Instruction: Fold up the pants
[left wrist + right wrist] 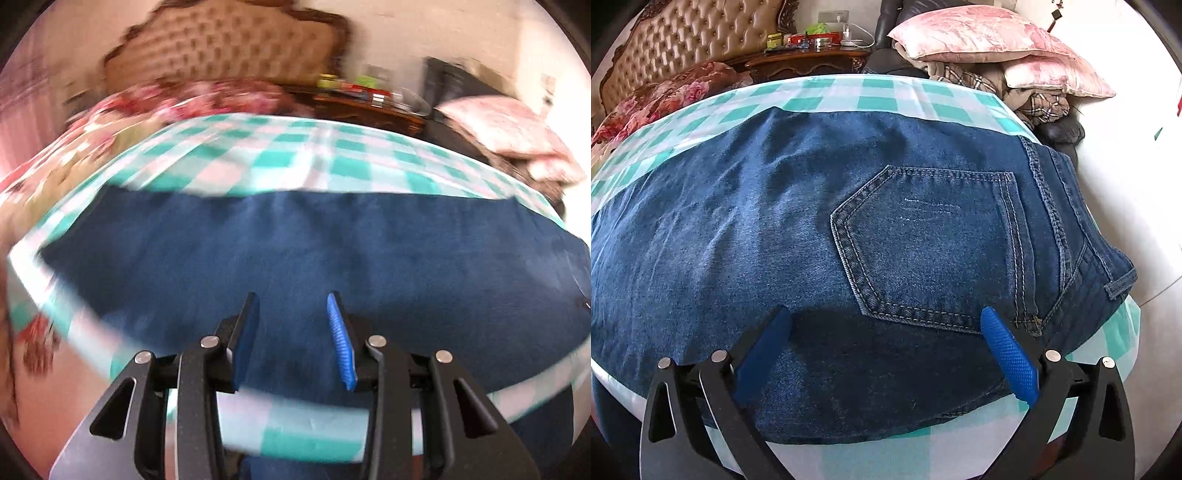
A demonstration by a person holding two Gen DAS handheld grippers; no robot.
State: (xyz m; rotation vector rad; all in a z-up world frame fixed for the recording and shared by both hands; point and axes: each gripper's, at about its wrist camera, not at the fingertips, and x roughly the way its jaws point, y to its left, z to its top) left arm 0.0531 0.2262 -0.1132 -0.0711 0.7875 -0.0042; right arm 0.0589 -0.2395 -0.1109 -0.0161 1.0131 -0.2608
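Note:
Dark blue jeans [798, 221] lie flat on a teal-and-white checked cloth [871, 92], back pocket [923, 243] up, waistband at the right. My right gripper [884, 314] is open and empty, hovering low over the jeans just below the pocket. In the blurred left wrist view the jeans [295, 251] stretch across the cloth [280, 158]. My left gripper [291, 299] is open and empty above the jeans' near edge.
A tufted headboard [683, 40] and floral bedding [665, 99] stand at the back left. A wooden nightstand [809, 62] holds small items. Pink pillows [990, 37] and a plaid blanket [1027, 96] pile at the back right.

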